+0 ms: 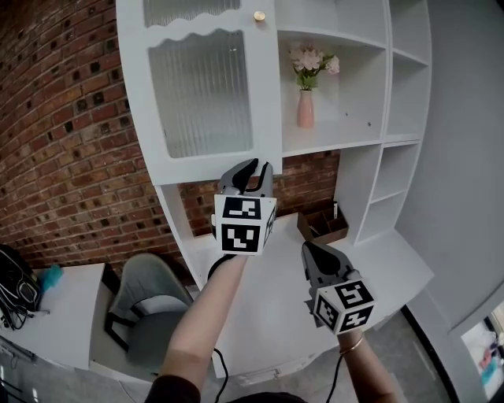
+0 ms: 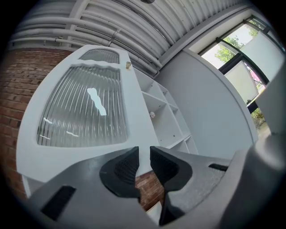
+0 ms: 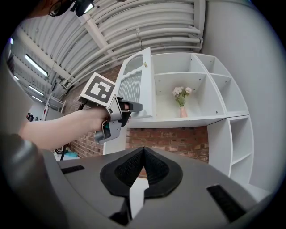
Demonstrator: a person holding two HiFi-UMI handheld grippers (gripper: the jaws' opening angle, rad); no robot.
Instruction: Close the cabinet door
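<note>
The white cabinet door (image 1: 205, 94) with ribbed glass and a small gold knob (image 1: 259, 16) stands swung out to the left of the open shelves. My left gripper (image 1: 253, 175) is at the door's lower right corner, shut on its bottom edge. In the left gripper view the door (image 2: 85, 112) fills the left side and its edge sits between the jaws of the left gripper (image 2: 144, 156). The right gripper view shows the left gripper (image 3: 132, 107) clamped under the door (image 3: 134, 85). My right gripper (image 1: 311, 252) hangs lower right, over the desk, shut and empty (image 3: 143, 154).
A pink vase of flowers (image 1: 305, 106) stands on the shelf behind the door. A wooden box (image 1: 323, 224) sits on the white desk (image 1: 276, 315). A grey chair (image 1: 146, 303) is at lower left, with a brick wall (image 1: 71, 134) behind.
</note>
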